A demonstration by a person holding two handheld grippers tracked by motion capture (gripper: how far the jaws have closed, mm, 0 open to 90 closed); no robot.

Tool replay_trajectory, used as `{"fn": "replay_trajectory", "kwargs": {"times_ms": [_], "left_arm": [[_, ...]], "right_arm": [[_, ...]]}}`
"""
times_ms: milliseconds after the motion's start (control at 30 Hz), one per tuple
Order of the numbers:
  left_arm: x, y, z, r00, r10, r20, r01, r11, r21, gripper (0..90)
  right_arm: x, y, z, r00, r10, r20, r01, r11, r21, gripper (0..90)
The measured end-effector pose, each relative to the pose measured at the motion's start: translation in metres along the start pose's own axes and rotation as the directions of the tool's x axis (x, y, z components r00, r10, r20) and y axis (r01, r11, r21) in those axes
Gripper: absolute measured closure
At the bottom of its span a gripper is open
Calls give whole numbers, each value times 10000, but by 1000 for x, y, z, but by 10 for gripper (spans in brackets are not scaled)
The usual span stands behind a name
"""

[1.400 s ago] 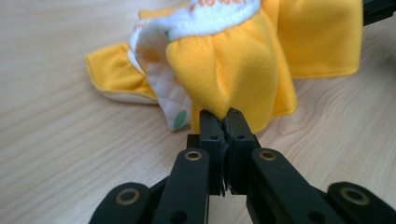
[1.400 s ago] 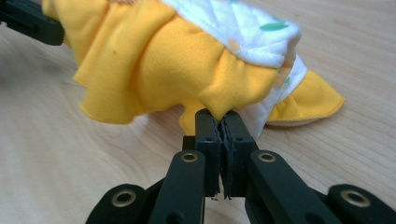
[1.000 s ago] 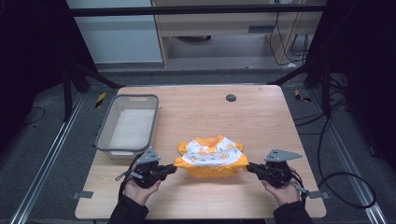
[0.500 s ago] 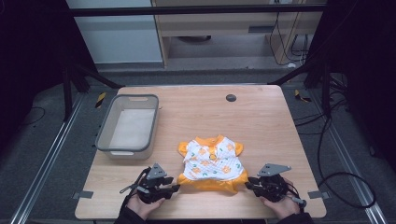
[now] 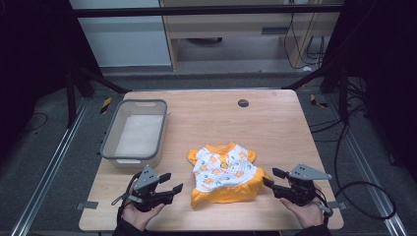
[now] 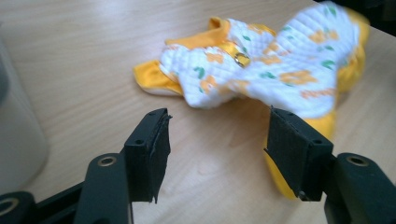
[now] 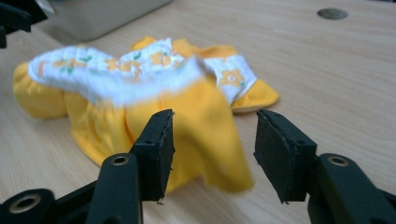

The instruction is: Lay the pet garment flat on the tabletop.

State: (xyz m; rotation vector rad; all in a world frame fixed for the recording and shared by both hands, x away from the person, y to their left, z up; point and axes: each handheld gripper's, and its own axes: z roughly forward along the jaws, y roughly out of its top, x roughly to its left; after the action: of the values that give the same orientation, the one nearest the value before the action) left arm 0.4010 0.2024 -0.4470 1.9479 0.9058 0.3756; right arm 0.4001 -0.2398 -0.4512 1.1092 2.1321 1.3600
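Two grippers, left (image 5: pixel 169 186) and right (image 5: pixel 269 178), have drawn back toward the tabletop's (image 5: pixel 275 118) near edge since a second ago, both sets of fingers spread and released. The small garment (image 5: pixel 223 172), then stretched between them, now lies flat just ahead of and between the fingertips, likely laid out for folding. White flower-printed bodice, orange skirt and trim; skirt hem rumpled nearest the right fingers.
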Motion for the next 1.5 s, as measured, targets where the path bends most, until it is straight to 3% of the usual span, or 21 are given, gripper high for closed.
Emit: {"fn": "replay_trajectory", "kwargs": {"times_ms": [200, 333, 500, 533, 600, 700, 800, 867, 967, 1000, 1067, 1200, 1300, 1333, 1367, 1433, 1500], "left_arm": [[16, 18, 9, 9993, -39, -384, 36, 9999, -96, 407], [27, 34, 20, 9979, -255, -604, 241, 9994, -228, 408], [35, 52, 48, 9949, -32, -1011, 27, 10000, -45, 412], [36, 54, 55, 9940, 51, -1094, -55, 10000, -28, 412], [43, 57, 79, 9907, 150, -1354, -102, 9993, 361, 418], [50, 55, 97, 9897, 37, -1434, 51, 9981, 610, 413], [54, 51, 109, 9894, 56, -1450, 82, 9955, 947, 408], [57, 42, 125, 9899, -108, -1416, 320, 9885, 1481, 408], [57, 36, 132, 9885, 24, -1514, 251, 9834, 1796, 412], [57, 34, 134, 9890, -58, -1478, 337, 9817, 1874, 425], [57, 32, 136, 9897, -140, -1425, 403, 9823, 1830, 436], [57, 31, 137, 9922, -135, -1240, 376, 9802, 1946, 497], [54, 31, 136, 9945, -188, -1026, 384, 9806, 1921, 656], [52, 31, 137, 9950, -189, -986, 380, 9801, 1950, 656], [46, 32, 138, 9947, -97, -1019, 301, 9790, 2015, 771], [44, 33, 138, 9944, 48, -1056, 175, 9779, 2085, 841], [41, 34, 137, 9930, 220, -1164, 34, 9767, 2144, 857]], "right_arm": [[-4, 11, -1, 9998, -67, 186, 74, 9993, -365, 431], [-11, 22, 11, 9991, -163, 380, 176, 9993, -328, 431], [-34, 41, 45, 9984, 11, 563, 5, 9996, -272, 441], [-34, 41, 45, 9984, 11, 563, 5, 9996, -272, 441], [-46, 42, 65, 9967, 46, 807, -55, 9999, 104, 462], [-55, 36, 85, 9958, 177, 899, -229, 9981, 568, 479], [-57, 31, 95, 9954, 166, 940, -255, 9951, 950, 481], [-58, 24, 108, 9960, 96, 894, -218, 9904, 1364, 482], [-55, 21, 113, 9964, 216, 817, -340, 9875, 1540, 489], [-52, 17, 119, 9970, -61, 766, -82, 9828, 1844, 501], [-52, 16, 120, 9971, -154, 751, 5, 9807, 1953, 513], [-48, 11, 127, 9975, -343, 625, 187, 9719, 2346, 579], [-43, 12, 127, 9963, -619, 593, 450, 9667, 2521, 729], [-43, 12, 127, 9963, -619, 593, 450, 9667, 2521, 729], [-39, 13, 128, 9971, -612, 444, 480, 9660, 2540, 824], [-36, 13, 128, 9962, -758, 436, 620, 9641, 2583, 860], [-35, 14, 127, 9962, -753, 437, 613, 9633, 2615, 867]]}}
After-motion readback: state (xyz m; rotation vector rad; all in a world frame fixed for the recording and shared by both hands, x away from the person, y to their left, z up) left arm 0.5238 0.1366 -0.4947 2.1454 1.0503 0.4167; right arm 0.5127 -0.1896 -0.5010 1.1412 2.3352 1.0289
